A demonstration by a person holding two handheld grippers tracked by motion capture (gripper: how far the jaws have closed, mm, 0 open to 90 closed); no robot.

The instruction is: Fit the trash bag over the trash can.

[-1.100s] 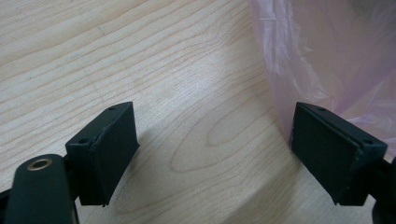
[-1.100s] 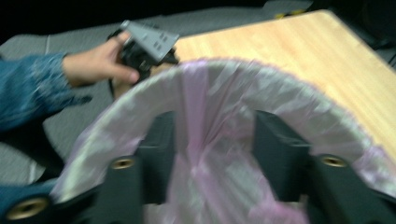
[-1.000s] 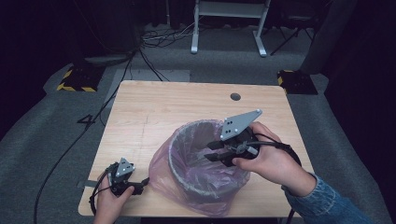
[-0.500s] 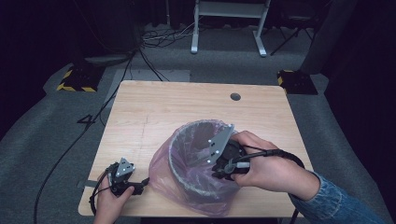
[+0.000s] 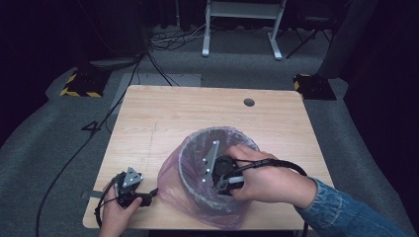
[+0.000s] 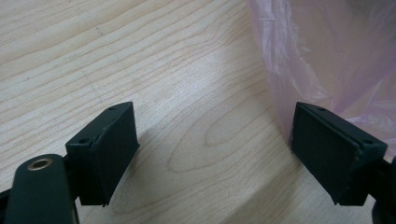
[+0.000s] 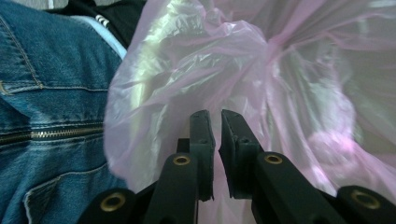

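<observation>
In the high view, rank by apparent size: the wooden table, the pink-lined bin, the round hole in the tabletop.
1. wooden table
2. pink-lined bin, covering a good share of the near tabletop
3. round hole, a small dot

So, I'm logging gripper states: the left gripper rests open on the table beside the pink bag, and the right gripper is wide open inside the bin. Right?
Not quite. The right gripper is not wide open: the right gripper view shows its fingers nearly together, pinching the pink bag lining the bin. The rest holds: the left gripper rests open on the table beside the bag.
</observation>
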